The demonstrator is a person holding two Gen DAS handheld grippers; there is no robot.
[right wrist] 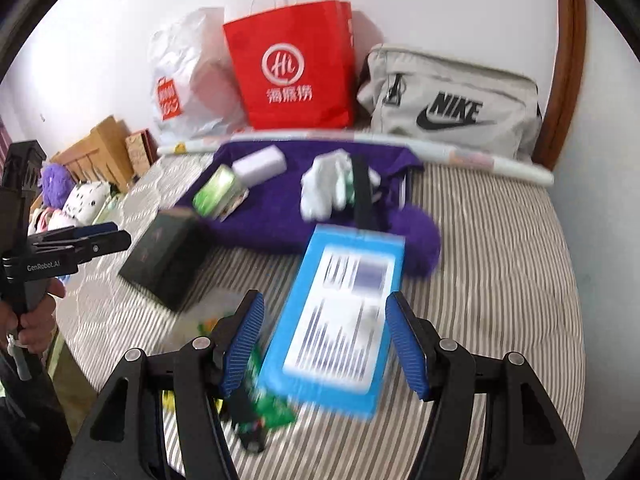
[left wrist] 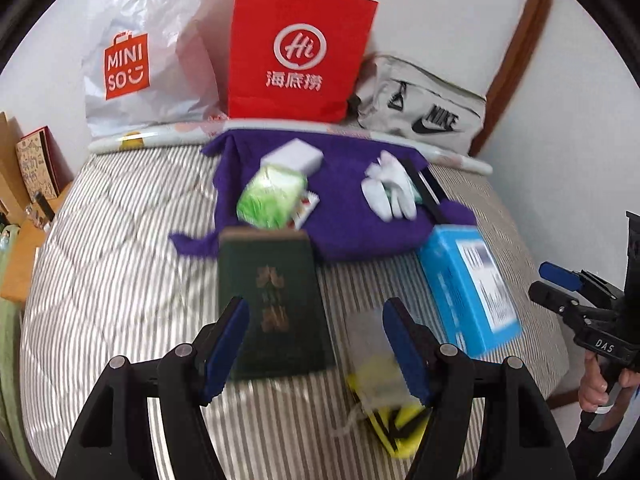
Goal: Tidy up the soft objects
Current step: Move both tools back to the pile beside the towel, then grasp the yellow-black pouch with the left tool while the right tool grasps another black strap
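Both tongs hang wide open over the striped bed (left wrist: 100, 260), gripping nothing, so the step in hand looks like the approach: choosing a first soft thing, with nothing sorted yet.

Far ahead of both tongs, three containers stand against the wall: a white plastic bag (left wrist: 148, 60), a red paper bag (left wrist: 300, 48) and a grey Nike bag (right wrist: 452, 108). Their contents cannot be seen.

Nearer, a purple cloth (left wrist: 340, 224) lies spread on the bed and carries the soft pieces: white gloves (left wrist: 390, 190) ahead and right of the left tongs (left wrist: 326, 344), a green packet (left wrist: 270, 196) and a pale block (left wrist: 296, 158) straight ahead.

A blue box (right wrist: 340, 320) lies between the open jaws of the right tongs (right wrist: 326, 344), not touched; a dark green book (left wrist: 272, 304) lies likewise between the left jaws. Both look rigid, so I judge them not the target. A yellow item (left wrist: 384, 408) under the left tongs is too blurred to name.

The next move probably calls for reaching past the hard things to the cloth and closing gently on the gloves or packet.
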